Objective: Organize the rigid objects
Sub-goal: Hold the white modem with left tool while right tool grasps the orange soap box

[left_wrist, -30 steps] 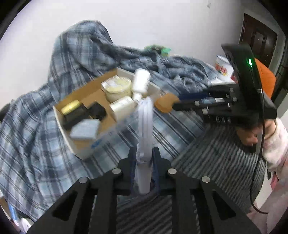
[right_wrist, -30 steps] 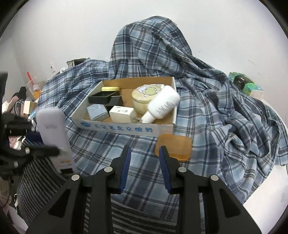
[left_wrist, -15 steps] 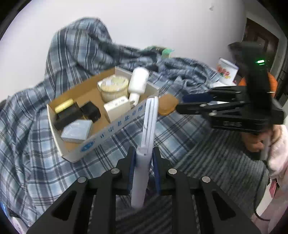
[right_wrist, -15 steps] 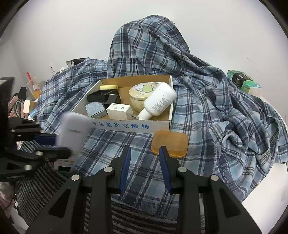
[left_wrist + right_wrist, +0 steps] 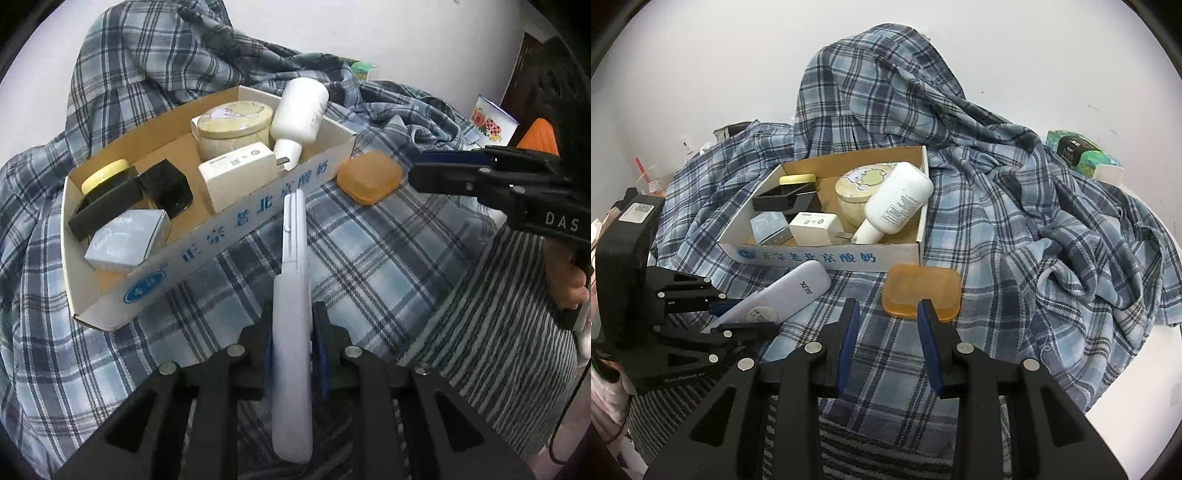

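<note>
My left gripper is shut on a flat white device that points at the front wall of the cardboard box. In the right wrist view the white device lies low over the plaid cloth in that left gripper. Inside the box are a white bottle, a round tin, a white adapter box and small black and grey boxes. My right gripper is opening with nothing between its jaws. An orange box lies just beyond its right fingertip.
A blue plaid cloth covers the surface and heaps up behind the box. A striped cloth lies nearer. A green tissue pack sits far right, a printed mug beyond. A person's hand holds the right gripper.
The left gripper has come down with the white device, which now tilts low toward the box front. The right gripper's jaws have widened a little.
</note>
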Available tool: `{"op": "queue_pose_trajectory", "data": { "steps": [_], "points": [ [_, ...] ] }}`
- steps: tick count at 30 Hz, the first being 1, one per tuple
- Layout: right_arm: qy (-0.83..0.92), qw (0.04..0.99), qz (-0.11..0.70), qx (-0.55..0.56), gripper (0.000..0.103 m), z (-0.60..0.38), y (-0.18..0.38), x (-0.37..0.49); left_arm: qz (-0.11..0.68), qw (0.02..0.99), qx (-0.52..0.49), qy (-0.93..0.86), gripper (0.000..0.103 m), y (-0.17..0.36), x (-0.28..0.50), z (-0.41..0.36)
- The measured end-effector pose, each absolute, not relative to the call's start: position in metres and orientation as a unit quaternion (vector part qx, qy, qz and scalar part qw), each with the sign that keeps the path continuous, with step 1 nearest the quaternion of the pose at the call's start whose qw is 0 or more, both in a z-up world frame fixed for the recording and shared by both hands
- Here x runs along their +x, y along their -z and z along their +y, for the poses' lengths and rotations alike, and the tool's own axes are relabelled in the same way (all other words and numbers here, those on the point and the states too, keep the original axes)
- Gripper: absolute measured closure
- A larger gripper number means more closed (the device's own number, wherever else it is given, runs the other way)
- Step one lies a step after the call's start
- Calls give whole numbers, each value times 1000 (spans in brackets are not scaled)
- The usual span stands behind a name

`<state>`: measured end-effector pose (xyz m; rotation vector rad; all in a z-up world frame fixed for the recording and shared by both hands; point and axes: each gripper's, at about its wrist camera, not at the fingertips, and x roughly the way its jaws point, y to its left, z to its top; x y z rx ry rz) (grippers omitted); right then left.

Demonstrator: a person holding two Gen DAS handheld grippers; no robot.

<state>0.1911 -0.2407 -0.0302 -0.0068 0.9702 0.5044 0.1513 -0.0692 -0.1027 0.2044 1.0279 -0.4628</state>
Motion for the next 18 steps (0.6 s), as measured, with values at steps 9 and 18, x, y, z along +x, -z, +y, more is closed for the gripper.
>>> {"op": "queue_pose_trajectory", "data": {
  "steps": [9,18],
  "points": [
    [-174,858,484,12,24,-246,33,207,435,875,73,199,85,87,145,-57],
    [-157,861,482,-40,24,-216,46,222,324,931,53,157,85,53,116,-34]
  ]
}}
